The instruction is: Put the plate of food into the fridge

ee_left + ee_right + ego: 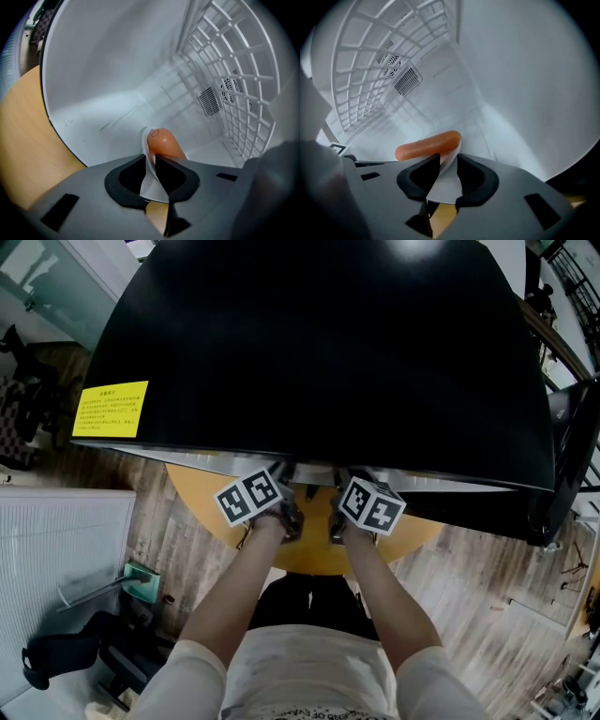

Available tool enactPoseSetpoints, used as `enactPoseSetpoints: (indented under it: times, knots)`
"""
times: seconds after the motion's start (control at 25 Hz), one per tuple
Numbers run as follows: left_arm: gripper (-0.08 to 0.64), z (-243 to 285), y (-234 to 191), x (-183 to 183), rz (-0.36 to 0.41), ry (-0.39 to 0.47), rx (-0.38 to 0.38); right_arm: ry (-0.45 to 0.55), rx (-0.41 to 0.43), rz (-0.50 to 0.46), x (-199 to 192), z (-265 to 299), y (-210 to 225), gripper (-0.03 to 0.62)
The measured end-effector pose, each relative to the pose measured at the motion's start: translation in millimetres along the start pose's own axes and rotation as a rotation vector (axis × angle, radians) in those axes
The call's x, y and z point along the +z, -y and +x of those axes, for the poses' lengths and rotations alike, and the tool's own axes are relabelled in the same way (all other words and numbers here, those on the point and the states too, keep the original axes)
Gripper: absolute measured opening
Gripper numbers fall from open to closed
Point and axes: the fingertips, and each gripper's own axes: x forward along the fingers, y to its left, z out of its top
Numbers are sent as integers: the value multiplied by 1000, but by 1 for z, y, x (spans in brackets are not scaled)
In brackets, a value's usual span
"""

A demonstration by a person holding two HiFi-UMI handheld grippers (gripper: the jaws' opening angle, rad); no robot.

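A white plate [150,186] carrying an orange sausage [161,143] is inside the white fridge cavity [108,93]. My left gripper [150,161] is shut on the plate's near rim. In the right gripper view the same plate [443,187] and sausage [426,145] show. The rim lies between the jaws of my right gripper [448,161], which stand apart with a gap beside it. From the head view the black fridge [328,352] hides both sets of jaws. Only the left marker cube [248,496] and the right marker cube [372,504] show at its front edge.
The fridge stands on a round wooden table [309,554]; its black door [572,465] hangs open at the right. A white wire rack [234,93] and a vent [208,101] line the inside. A black bag [66,652] lies on the floor at the left.
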Motion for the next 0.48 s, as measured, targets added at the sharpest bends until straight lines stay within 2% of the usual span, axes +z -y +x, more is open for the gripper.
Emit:
enactPoseSetpoints:
  times: [0.28, 0.48]
  knots:
    - [110, -4, 2, -1, 4, 8, -1, 6, -22, -55, 1, -1, 1, 130]
    - [118, -12, 1, 1, 28, 26, 11, 10, -18, -54, 1, -5, 2, 130]
